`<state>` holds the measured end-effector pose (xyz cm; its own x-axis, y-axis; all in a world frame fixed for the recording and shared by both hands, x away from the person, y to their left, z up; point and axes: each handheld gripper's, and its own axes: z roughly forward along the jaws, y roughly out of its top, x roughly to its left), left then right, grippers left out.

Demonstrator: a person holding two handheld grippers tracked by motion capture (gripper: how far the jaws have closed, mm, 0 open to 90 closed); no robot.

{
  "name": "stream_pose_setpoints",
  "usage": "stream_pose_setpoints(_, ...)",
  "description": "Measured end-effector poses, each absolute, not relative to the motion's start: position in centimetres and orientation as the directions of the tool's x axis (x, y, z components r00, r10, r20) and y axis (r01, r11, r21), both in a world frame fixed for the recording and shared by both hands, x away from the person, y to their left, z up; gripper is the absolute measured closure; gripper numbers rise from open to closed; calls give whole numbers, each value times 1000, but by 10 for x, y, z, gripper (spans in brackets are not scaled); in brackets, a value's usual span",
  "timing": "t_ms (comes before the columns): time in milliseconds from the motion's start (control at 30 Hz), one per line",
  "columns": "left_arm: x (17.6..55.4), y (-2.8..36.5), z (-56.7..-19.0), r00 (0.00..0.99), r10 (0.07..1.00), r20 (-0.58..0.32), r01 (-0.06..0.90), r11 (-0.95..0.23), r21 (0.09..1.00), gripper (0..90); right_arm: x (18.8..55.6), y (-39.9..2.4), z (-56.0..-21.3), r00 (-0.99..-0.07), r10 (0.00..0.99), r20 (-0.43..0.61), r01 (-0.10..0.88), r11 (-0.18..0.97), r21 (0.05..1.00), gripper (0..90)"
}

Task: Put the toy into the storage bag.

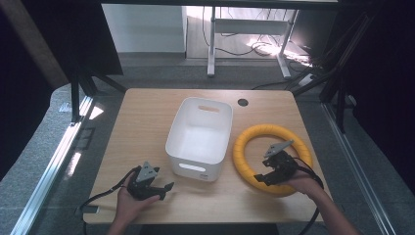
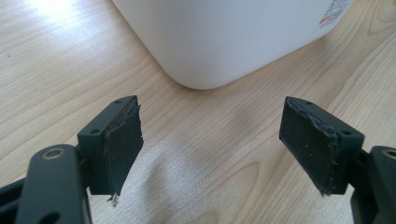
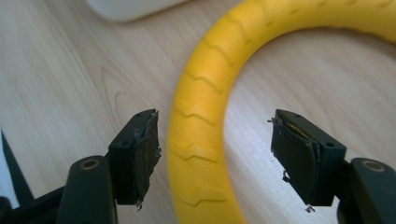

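1. The yellow ring point(image 1: 272, 158) lies flat near my desk's point(image 1: 147, 112) right edge. It's round, so no real long axis.
2. My right tongs point(image 3: 215, 154) straddle its near-left rim, half open, not gripping it.
3. My left tongs point(image 2: 210, 144) sit wide open and empty by the near-left corner, aimed at the white bin point(image 1: 199, 137).

A light wooden table point(image 1: 147, 117) stands on grey carpet, its grain running along its length, with a small round dark hole point(image 1: 242, 102) near the far edge. A white plastic bin point(image 1: 200, 137) with handle slots sits upright in the middle of the top. Just beside it, towards the right edge and not touching it, a yellow ribbed ring point(image 1: 254, 134) lies flat on the wood.
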<state>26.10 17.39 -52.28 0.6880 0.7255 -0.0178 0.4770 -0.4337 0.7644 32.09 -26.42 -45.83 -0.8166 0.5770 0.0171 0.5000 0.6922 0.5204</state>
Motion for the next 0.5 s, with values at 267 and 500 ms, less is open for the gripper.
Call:
stream_pose_setpoints(267,262,172,-525,690,723,-19,482,-440,758,213,322,-255,-473,-841,539,37,502,754,425,362)
stream_pose_setpoints(500,263,172,-526,692,722,-13,484,-449,751,212,323,-253,-487,-853,520,33,495,788,365,385)
